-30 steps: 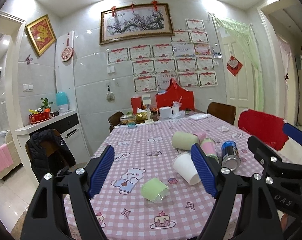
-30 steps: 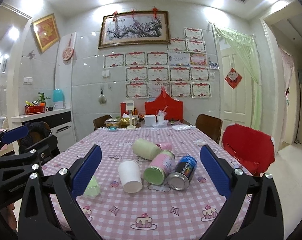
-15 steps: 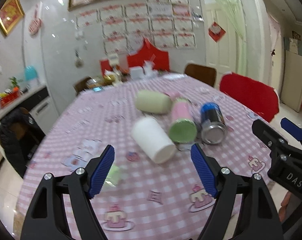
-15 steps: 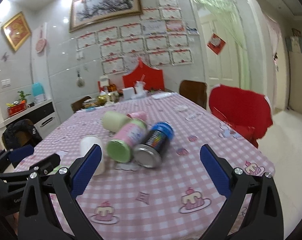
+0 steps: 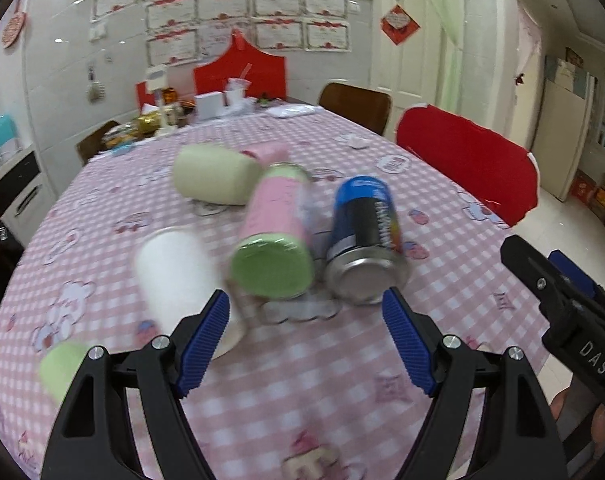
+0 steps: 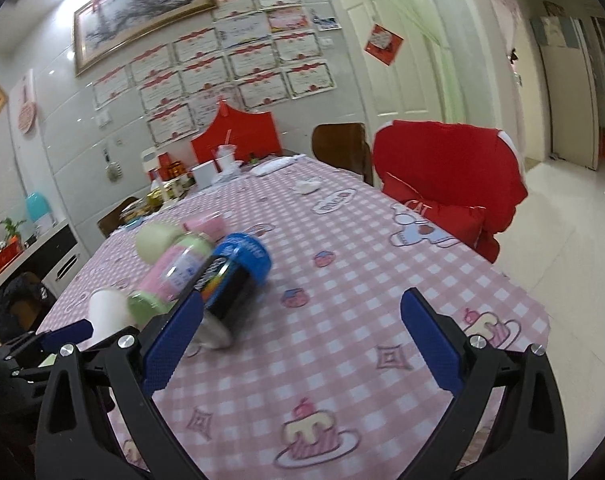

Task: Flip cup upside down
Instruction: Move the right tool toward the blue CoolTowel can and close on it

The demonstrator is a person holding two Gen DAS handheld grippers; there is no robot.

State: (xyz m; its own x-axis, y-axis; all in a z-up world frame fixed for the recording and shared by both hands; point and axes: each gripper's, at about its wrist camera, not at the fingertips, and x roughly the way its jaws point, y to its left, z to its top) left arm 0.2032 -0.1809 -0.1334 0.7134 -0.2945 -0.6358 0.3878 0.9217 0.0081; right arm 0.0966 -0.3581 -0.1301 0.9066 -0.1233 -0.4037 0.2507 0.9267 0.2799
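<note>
Several cups and cans lie on their sides on a pink checked tablecloth (image 5: 302, 392). A white paper cup (image 5: 178, 276) lies just beyond my left gripper's left finger. Beside it lie a pink bottle with a green end (image 5: 274, 240), a blue-and-black can (image 5: 364, 236), a pale green cup (image 5: 210, 176) behind and a small green cup (image 5: 62, 368) at the left edge. My left gripper (image 5: 306, 340) is open and empty, close before the pink bottle. My right gripper (image 6: 298, 340) is open and empty; the can (image 6: 234, 280) lies by its left finger, the white cup (image 6: 108, 312) further left.
A red-covered chair (image 5: 466, 164) stands at the table's right side, a brown chair (image 5: 354, 104) beyond it. Boxes, cups and red packaging (image 5: 238, 76) crowd the far end. A dark counter (image 6: 42, 256) stands left. The right gripper's body (image 5: 562, 312) shows at the left view's right edge.
Both grippers moved forward and down toward the table. The cups and cans now loom larger. The left gripper swung right, from the small green cup to the bottle and can.
</note>
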